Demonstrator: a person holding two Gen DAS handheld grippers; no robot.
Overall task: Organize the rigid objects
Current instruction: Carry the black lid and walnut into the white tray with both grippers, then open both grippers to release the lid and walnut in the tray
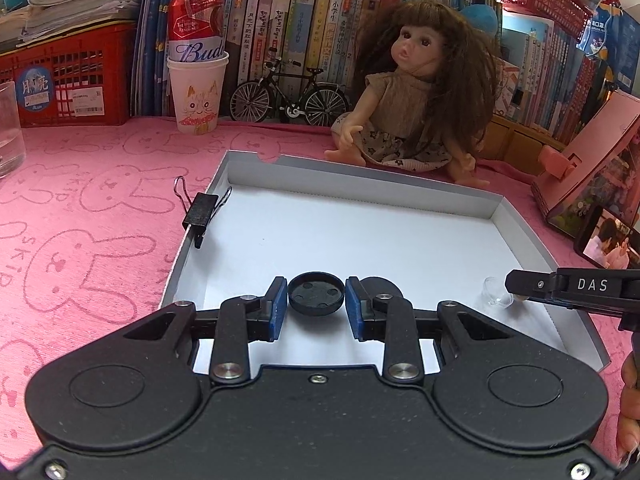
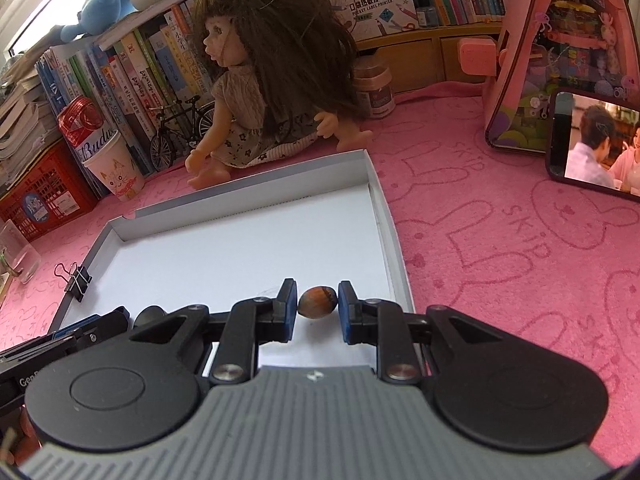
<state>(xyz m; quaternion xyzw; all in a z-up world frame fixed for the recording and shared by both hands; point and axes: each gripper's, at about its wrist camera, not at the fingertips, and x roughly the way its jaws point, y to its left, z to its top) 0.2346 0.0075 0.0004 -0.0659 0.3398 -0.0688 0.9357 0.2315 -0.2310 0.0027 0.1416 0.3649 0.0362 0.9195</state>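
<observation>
— Grippers, what were they doing?

— Left gripper clamped a round black cap between its blue pads, over the near part of the white tray. Right gripper pinched a brown hazelnut over the tray's near right corner.

— Anything else close by?

— A black binder clip sat on the tray's left rim, ahead-left of the left gripper — and a small clear cup lay off to its right, beside the right gripper's finger.
</observation>
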